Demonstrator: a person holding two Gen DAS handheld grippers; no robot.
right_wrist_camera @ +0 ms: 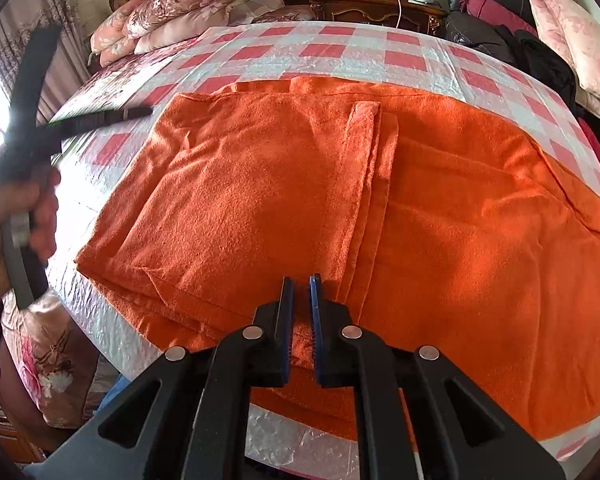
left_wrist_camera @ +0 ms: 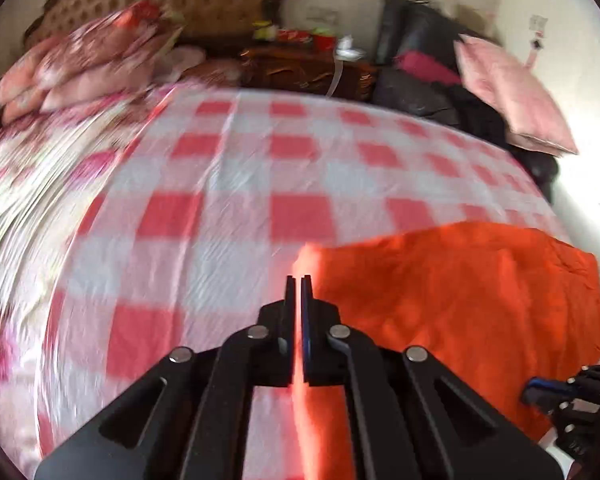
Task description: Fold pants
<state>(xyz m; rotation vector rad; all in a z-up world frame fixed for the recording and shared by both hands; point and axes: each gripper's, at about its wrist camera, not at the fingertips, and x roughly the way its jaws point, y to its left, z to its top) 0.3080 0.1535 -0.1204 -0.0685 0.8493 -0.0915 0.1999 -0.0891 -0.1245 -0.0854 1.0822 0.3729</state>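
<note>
**Orange pants on the checked bed, both grippers closed on cloth**

We record the orange pants [right_wrist_camera: 292,184] lying on the red-and-white checked sheet [right_wrist_camera: 340,54] of the bed, folded over so that a cuffed edge runs down the middle of the upper layer. The near edge of the garment reaches the near edge of the bed, and checked sheet shows bare beyond the garment's far side.

Right gripper [right_wrist_camera: 300,280]: we see its jaws nearly together, with a small fold of orange fabric caught between the blue pads at the garment's near edge. It points steeply down at the cloth.

Left gripper [left_wrist_camera: 299,280]: jaws drawn almost fully together, with a thin strip of orange fabric running up between them (the left wrist view is motion-blurred, so we cannot make out which part of the pants this is). From the right wrist view we see this tool at the far left, held in a hand [right_wrist_camera: 16,220], off the left side of the pants and above the sheet.

Surroundings noted: floral pillows [right_wrist_camera: 172,8] stacked at the far left of the bed, a dark wooden nightstand [right_wrist_camera: 376,6] behind it, and a pink cushion [right_wrist_camera: 580,44] at the far right.
</note>
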